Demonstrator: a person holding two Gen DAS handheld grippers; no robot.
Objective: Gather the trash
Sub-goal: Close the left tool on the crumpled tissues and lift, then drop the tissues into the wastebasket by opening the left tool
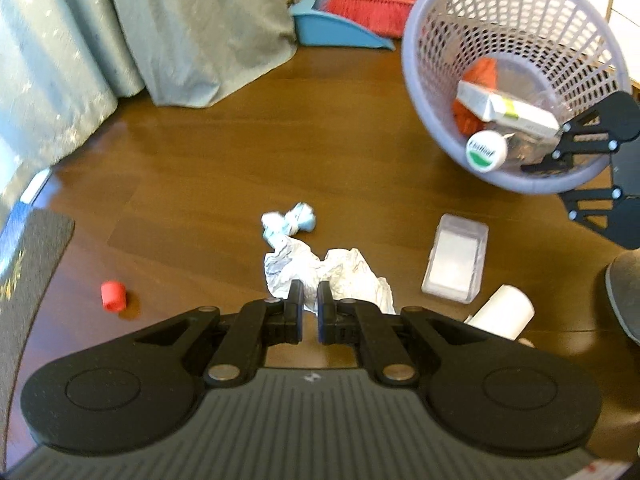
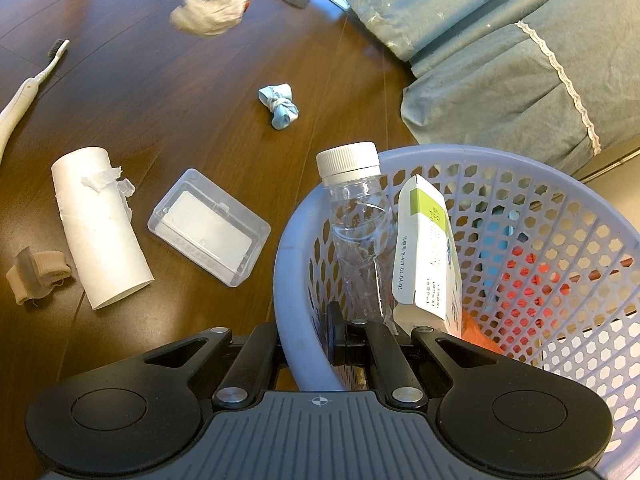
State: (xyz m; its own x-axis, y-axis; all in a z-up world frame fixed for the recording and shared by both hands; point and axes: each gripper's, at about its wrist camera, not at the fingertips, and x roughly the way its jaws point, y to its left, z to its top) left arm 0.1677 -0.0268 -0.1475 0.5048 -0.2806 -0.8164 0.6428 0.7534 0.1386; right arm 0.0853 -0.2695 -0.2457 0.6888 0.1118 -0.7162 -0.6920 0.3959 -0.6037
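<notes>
Carton [image 2: 430, 248] in the basket [image 2: 532, 168] reads "B-477-02-04-01"; other print illegible.

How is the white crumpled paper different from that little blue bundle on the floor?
The crumpled paper is white, loose and spread out; the blue bundle is pale blue, tightly balled and looks tied around its middle. The paper is pinched in the left tool; the bundle lies free, nothing gripping it. The paper looks larger. Both are crumpled scraps outside the basket.

A: Count ahead of the tools?
B: One basket [image 2: 288, 264], holding one bottle [image 2: 356, 216] and one carton [image 2: 430, 248]. On the floor: one clear box [image 2: 208, 228], one cardboard tube [image 2: 98, 228], one toothbrush [image 2: 28, 84], one blue wad [image 2: 279, 105], one crumpled paper [image 1: 328, 272], one red cap [image 1: 113, 296].
</notes>
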